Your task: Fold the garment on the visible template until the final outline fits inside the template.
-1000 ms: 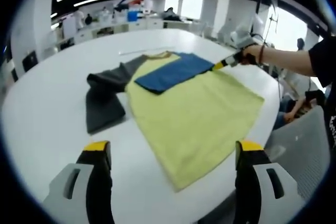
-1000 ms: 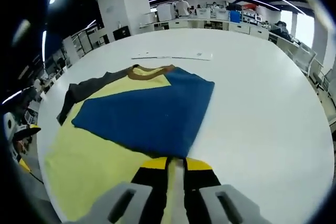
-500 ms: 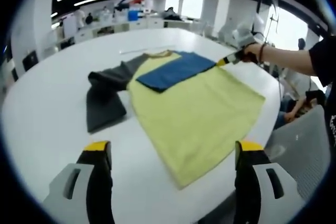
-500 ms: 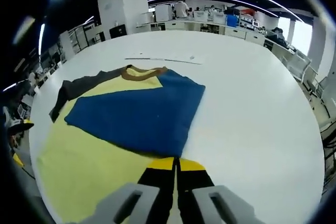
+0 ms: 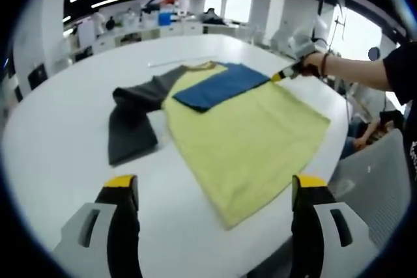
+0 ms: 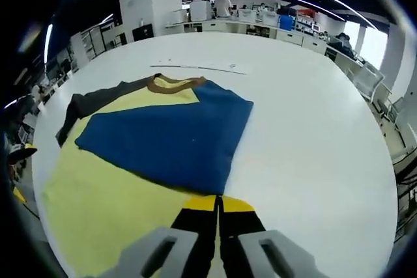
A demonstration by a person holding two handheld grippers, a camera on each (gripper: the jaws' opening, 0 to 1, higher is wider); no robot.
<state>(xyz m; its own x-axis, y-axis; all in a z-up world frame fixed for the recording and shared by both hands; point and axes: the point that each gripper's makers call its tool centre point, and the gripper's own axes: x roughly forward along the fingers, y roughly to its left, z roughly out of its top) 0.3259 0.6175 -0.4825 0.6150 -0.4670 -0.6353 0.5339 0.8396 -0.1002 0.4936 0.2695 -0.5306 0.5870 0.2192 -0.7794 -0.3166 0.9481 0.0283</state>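
Surface: a large white round table (image 5: 58,135), bare apart from the shirt and a thin pale strip (image 6: 199,68) lying beyond the collar.
Room: an open office with white pillars, desks along the far wall and long ceiling lights; bright windows on one side.
Count: one shirt (image 5: 251,138) (yellow body, one grey sleeve, one blue sleeve, brown collar), two grippers, one strip.
Shirt: lies flat in the middle of the table; the blue sleeve (image 6: 166,141) is folded across the yellow chest, the grey sleeve (image 5: 130,128) is spread out on the table on the other side.
Left gripper (image 5: 212,193): jaws spread wide, nothing between them, held near the hem and clear of the cloth.
Right gripper (image 6: 218,209): jaws pressed together, pinching the shirt's edge by the blue sleeve's corner; in the left gripper view it sits at the shirt's far side (image 5: 281,75), with a hand (image 5: 313,64) holding it.
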